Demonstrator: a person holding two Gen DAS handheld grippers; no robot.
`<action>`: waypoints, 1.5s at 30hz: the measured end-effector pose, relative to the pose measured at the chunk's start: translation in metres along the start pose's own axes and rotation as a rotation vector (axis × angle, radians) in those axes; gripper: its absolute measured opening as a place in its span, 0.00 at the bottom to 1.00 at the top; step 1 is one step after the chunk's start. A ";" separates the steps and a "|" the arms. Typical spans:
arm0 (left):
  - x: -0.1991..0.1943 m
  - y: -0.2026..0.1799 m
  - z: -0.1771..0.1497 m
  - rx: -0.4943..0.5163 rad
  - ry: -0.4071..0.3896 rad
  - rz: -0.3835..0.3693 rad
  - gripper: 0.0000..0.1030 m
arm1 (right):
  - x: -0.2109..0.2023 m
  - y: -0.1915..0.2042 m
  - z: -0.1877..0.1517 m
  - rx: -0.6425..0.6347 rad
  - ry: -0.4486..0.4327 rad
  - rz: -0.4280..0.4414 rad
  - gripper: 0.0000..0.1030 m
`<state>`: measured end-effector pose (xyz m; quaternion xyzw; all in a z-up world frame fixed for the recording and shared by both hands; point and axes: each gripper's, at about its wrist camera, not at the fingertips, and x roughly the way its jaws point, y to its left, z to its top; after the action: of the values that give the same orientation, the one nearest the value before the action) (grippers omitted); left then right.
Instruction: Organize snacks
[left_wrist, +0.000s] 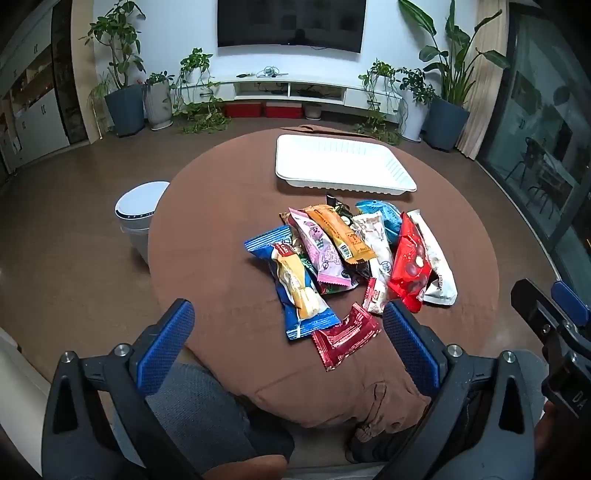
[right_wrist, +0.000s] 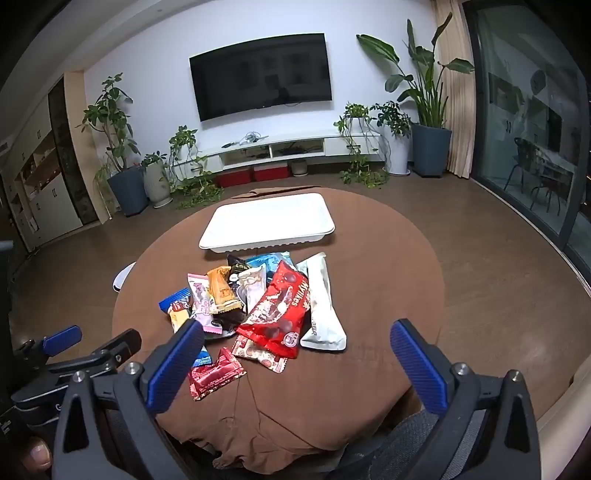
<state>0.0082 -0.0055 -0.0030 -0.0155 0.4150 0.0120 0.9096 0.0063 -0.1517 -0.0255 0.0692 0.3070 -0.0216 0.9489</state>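
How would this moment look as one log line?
left gripper: open, empty | right gripper: open, empty | snack pile: unsorted | white tray: empty

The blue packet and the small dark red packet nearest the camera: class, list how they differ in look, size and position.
1. The blue packet is long with yellow snack artwork; the dark red packet is short, squarish and shiny.
2. The blue packet has its far end under the pink packet in the pile; the dark red packet lies apart, nearer the table edge.
Both lie flat on the brown cloth, outside the white tray.
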 end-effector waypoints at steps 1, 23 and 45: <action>0.001 0.002 -0.001 -0.011 -0.001 -0.010 1.00 | 0.000 0.000 0.000 -0.003 0.000 -0.001 1.00; -0.001 0.011 -0.008 -0.032 -0.032 -0.011 1.00 | 0.006 -0.002 -0.005 -0.006 0.038 -0.015 1.00; 0.002 0.011 -0.010 -0.035 -0.026 -0.008 1.00 | 0.016 -0.001 -0.011 -0.031 0.068 -0.049 1.00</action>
<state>0.0018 0.0052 -0.0114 -0.0331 0.4027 0.0157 0.9146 0.0129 -0.1506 -0.0439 0.0476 0.3409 -0.0375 0.9381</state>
